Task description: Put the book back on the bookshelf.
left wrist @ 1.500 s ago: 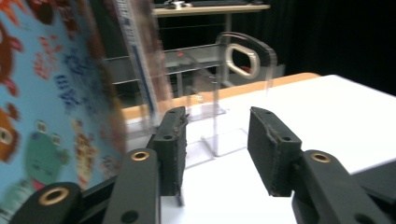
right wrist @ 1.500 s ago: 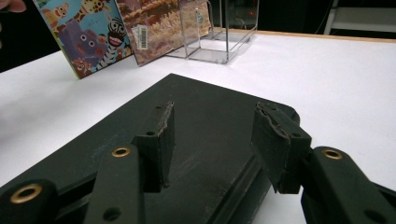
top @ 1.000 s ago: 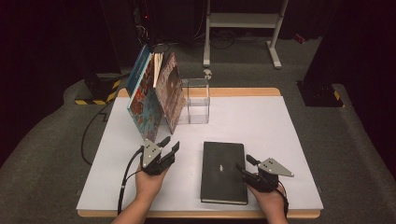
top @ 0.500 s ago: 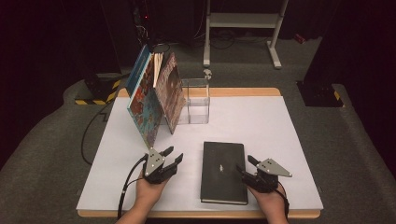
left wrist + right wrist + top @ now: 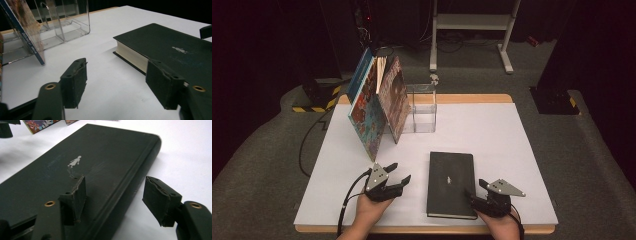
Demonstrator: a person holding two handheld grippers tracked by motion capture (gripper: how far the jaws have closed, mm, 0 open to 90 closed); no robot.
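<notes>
At lower centre of the high view, the black book (image 5: 451, 183) lies flat on the surface; my left claw (image 5: 398, 173) and right claw (image 5: 476, 190), both released, have just been widening, nothing gripped. I'd straddle opposite edges squarely before squeezing.

no legible txt; figure emblem on black book (image 5: 82, 170)

book (image 5: 451, 183) lying flat near the table's (image 5: 522, 150) front edge, left gripper (image 5: 394, 175) just left of it, right gripper (image 5: 476, 191) at its right front corner, leaning books (image 5: 377, 110) back left, clear holder (image 5: 421, 107) right beside them
</notes>
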